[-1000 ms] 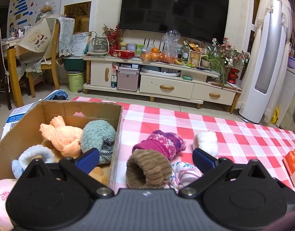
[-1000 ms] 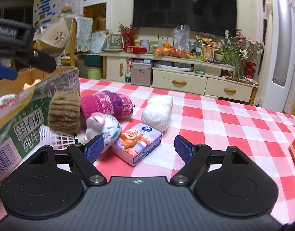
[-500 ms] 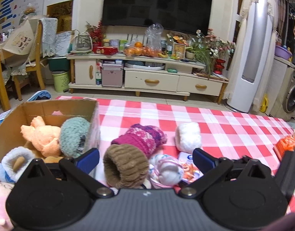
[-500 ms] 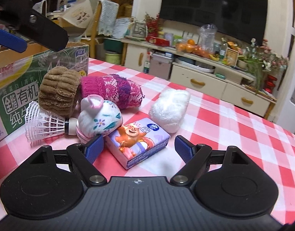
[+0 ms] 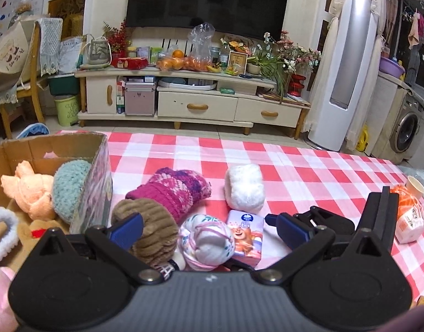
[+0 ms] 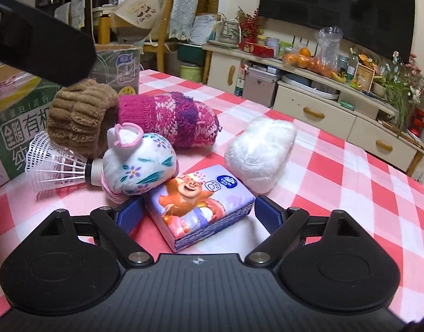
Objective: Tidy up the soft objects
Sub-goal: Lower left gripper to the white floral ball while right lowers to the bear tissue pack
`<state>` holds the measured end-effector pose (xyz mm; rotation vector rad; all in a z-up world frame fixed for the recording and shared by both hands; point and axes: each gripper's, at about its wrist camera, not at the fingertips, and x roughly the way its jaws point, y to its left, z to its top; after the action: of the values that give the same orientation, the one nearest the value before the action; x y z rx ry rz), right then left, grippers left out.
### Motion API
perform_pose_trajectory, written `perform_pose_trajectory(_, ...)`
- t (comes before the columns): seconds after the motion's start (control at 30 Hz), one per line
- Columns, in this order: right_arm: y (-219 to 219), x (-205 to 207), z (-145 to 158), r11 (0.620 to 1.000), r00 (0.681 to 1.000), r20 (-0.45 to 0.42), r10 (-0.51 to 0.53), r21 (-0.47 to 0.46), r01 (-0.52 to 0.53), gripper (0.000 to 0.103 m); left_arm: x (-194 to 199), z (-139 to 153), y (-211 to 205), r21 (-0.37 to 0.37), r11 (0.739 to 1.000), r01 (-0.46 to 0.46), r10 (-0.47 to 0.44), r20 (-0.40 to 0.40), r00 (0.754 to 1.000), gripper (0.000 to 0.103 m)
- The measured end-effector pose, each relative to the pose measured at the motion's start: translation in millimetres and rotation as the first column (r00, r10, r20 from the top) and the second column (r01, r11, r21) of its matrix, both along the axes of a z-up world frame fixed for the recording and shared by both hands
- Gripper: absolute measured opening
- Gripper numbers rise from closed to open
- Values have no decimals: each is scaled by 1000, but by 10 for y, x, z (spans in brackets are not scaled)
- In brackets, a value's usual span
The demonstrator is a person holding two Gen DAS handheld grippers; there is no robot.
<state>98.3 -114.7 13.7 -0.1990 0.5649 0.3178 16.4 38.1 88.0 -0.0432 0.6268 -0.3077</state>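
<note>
Both claws are hanging spread with nothing between their pads: the right claw (image 6: 198,211) is sitting low over the checked surface (image 6: 350,193) with the tissue pack (image 6: 203,197) lying between its open fingers, not yet pinched, while the left claw (image 5: 209,228) is hovering higher, looking down on the same cluster. That pack is looking light and squashy in a slick printed wrapper, so it is probably wanting a squeeze across its two long sides near the middle, where the film is least likely to slide. Just beside it, the floral sock ball (image 6: 140,166) is touching the pack's far corner and a shuttlecock (image 6: 57,166), which is light but easily crushed at its skirt and likely not among the soft things. Behind them the brown corduroy roll (image 6: 79,116) and the pink knitted sock (image 6: 170,121) are leaning against each other, and the white fluffy bundle (image 6: 261,152) is lying near but apart; all are looking limp and easy to pinch anywhere. At the left edge of the surface the cardboard box (image 5: 98,177) is already holding a peach plush toy (image 5: 29,191), a teal knitted ball (image 5: 69,188) and a white fuzzy ring (image 5: 4,232), with room seemingly left for more.
</note>
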Motion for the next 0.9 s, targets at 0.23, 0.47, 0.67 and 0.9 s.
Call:
perform_pose_trajectory(0.23,-53,48,-5,1000,1000,-14,9,23,-9,87,16,-38,-59,7,1000,-8,8,-3,1000,102)
perform_pose_trajectory(0.47,-184,-15,-2,999,1000,-14,-20,46,21,74,48,-101,-130,27,1000,-6,6,-6,1000,101)
perform_pose_trajectory(0.67,-402,-85,-11,996,997,-14,-75,47,76,73,56,-168,-231,49,999,2,-1,-17,1000,101)
perform_pose_trajectory(0.9,-735,-210,-9,988,989,-13,-150,31,151,73,58,-272,-433,91,995,35,-33,-24,999,101)
